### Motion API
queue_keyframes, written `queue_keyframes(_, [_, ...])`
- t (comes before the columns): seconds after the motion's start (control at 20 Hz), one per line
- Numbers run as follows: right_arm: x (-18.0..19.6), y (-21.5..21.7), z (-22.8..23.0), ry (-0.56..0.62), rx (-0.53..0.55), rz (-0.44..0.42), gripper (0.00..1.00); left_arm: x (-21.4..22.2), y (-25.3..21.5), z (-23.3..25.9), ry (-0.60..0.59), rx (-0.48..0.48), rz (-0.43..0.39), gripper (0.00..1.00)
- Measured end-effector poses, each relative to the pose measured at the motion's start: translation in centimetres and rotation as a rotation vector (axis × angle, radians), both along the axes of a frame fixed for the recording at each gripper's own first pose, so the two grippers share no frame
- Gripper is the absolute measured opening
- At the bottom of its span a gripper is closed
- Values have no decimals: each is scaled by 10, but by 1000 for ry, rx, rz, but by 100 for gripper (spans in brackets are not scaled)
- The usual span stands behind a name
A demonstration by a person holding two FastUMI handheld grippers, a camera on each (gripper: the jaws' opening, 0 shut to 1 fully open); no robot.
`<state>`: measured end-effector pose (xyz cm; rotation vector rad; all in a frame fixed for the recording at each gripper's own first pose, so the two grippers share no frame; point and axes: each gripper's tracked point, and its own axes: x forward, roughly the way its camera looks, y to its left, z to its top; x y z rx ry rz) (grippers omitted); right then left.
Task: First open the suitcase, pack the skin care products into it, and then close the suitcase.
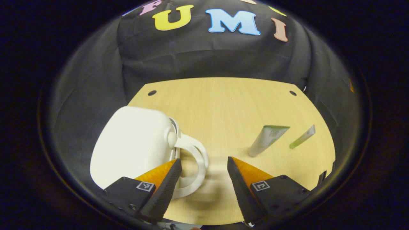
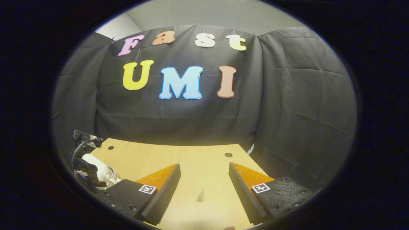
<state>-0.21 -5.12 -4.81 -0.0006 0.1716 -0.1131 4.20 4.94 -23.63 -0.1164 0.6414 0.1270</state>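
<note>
Closed white hard-shell suitcase (image 1: 134, 143), looped handle toward the left gripper (image 1: 204, 179), jaws apart, empty.

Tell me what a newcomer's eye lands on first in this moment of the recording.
The closed white suitcase at the left of the wooden table, its looped handle right in front of the open left hand-held gripper. Next, two skin care tubes lying to the right of it. In the right gripper view, the right hand-held gripper hangs open over bare table.
</note>
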Motion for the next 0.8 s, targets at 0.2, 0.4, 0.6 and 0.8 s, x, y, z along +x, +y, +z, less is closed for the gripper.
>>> queue_keyframes(0.2, [-6, -9, -12, 37, 31, -33, 92, 22, -7, -45, 93, -71, -18, 95])
queue_keyframes(0.4, [-11, -13, -23, 64, 35, -51, 92, 43, -12, -52, 70, -161, -56, 73])
queue_keyframes(0.6, [-11, -9, -27, 79, 43, -45, 92, 53, -4, -84, 126, -127, -62, 48])
queue_keyframes(0.8, [-8, 2, -29, 89, 29, -17, 92, 59, 9, -90, 110, 20, -57, 37])
